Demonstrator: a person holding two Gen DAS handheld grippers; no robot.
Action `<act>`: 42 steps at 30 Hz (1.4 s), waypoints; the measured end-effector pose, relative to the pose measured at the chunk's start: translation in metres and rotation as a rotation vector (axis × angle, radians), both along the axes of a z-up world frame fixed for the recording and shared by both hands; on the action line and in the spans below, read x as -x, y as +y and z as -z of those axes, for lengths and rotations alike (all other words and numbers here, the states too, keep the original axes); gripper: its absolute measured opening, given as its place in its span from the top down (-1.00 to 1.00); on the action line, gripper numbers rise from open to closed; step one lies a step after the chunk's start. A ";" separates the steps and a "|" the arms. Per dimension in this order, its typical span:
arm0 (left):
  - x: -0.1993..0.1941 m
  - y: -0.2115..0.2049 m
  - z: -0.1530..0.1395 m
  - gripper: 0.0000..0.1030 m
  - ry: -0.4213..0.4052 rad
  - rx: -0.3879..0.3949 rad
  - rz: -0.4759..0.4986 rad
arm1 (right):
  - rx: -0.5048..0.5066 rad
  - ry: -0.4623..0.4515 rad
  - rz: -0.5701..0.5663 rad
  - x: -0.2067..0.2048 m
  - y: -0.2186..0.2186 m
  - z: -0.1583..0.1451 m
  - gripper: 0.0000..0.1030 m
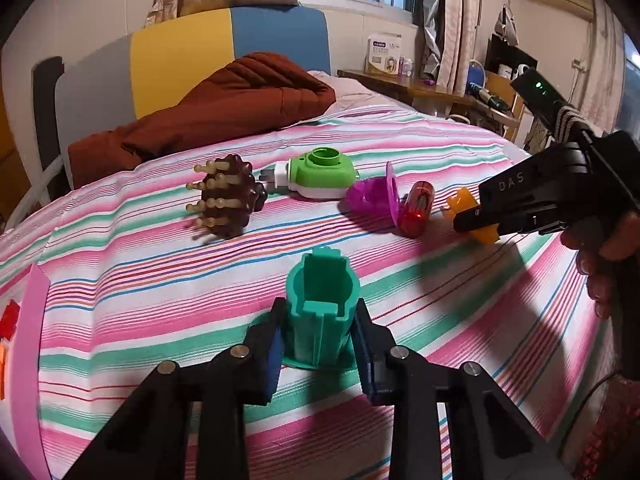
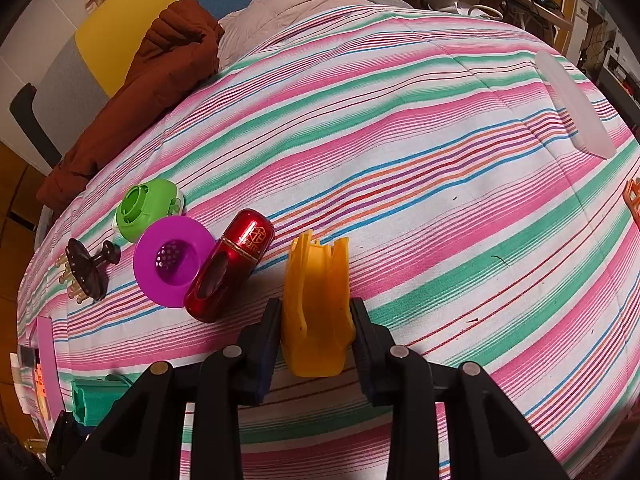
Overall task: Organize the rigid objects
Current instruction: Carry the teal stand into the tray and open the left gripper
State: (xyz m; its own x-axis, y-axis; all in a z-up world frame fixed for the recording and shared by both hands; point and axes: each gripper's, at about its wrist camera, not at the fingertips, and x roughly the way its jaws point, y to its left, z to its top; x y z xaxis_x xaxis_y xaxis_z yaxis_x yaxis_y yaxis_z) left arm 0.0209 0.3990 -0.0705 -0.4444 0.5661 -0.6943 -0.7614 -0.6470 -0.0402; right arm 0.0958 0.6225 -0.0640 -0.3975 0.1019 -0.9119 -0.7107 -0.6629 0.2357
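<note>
My left gripper (image 1: 318,332) is shut on a teal plastic cup-like piece (image 1: 322,308), standing upright on the striped bed cover. My right gripper (image 2: 316,330) is shut on a yellow plastic piece (image 2: 318,304); it also shows in the left wrist view (image 1: 466,204). Further back lie a brown massage brush (image 1: 228,200), a green and white plug-in device (image 1: 320,174), a purple strainer funnel (image 1: 374,196) and a red capsule-shaped case (image 1: 418,208). The same items show at the left in the right wrist view: brush (image 2: 86,270), green device (image 2: 148,208), funnel (image 2: 172,260), red case (image 2: 230,264).
A brown quilt (image 1: 224,100) lies at the head of the bed. A pink bin edge (image 1: 32,320) with red pieces stands at the left. A translucent white bin rim (image 2: 576,104) and an orange item (image 2: 632,200) are at the right. A desk (image 1: 420,88) stands beyond the bed.
</note>
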 end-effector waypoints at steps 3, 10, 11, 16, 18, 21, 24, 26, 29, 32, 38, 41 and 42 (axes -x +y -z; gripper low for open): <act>-0.005 -0.006 0.000 0.40 0.003 -0.006 0.021 | 0.001 0.007 0.003 0.000 0.000 -0.001 0.36; -0.012 -0.031 -0.001 0.40 -0.008 -0.030 -0.001 | -0.007 0.037 0.015 -0.001 0.001 -0.005 0.37; -0.012 -0.038 -0.002 0.40 -0.014 -0.037 -0.013 | -0.009 0.042 0.016 -0.001 0.001 -0.006 0.37; -0.019 -0.073 -0.012 0.40 0.018 -0.074 -0.028 | -0.012 0.041 0.009 0.000 0.002 -0.006 0.37; -0.019 -0.087 -0.016 0.40 0.018 -0.085 -0.029 | -0.011 0.038 0.003 0.001 0.002 -0.006 0.37; -0.015 -0.109 -0.020 0.40 -0.006 -0.113 -0.062 | -0.023 0.040 -0.002 -0.002 0.001 -0.008 0.37; -0.012 -0.127 -0.021 0.40 -0.025 -0.128 -0.098 | -0.043 0.042 -0.007 -0.002 -0.001 -0.011 0.37; -0.009 -0.140 -0.023 0.40 -0.032 -0.143 -0.120 | -0.051 0.036 -0.013 -0.001 -0.003 -0.011 0.37; -0.007 -0.156 -0.029 0.40 -0.029 -0.155 -0.148 | -0.063 0.020 -0.026 0.002 -0.005 -0.010 0.37; -0.005 -0.173 -0.035 0.40 -0.018 -0.159 -0.177 | -0.084 0.006 -0.033 0.002 -0.006 -0.011 0.37; 0.003 -0.203 -0.042 0.40 0.018 -0.139 -0.260 | -0.099 -0.019 -0.035 0.001 -0.006 -0.010 0.37; 0.011 -0.221 -0.043 0.40 0.020 -0.131 -0.314 | -0.105 -0.017 -0.030 0.001 -0.007 -0.011 0.37; 0.013 -0.227 -0.042 0.40 0.021 -0.128 -0.333 | -0.109 -0.016 -0.029 0.002 -0.007 -0.011 0.37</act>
State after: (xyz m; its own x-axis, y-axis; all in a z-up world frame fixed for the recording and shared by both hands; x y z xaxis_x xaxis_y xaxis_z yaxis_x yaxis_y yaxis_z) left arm 0.0078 0.1717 -0.0284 -0.6326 0.4694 -0.6160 -0.5108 -0.8508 -0.1236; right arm 0.0941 0.6154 -0.0530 -0.3872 0.1895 -0.9023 -0.6942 -0.7039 0.1501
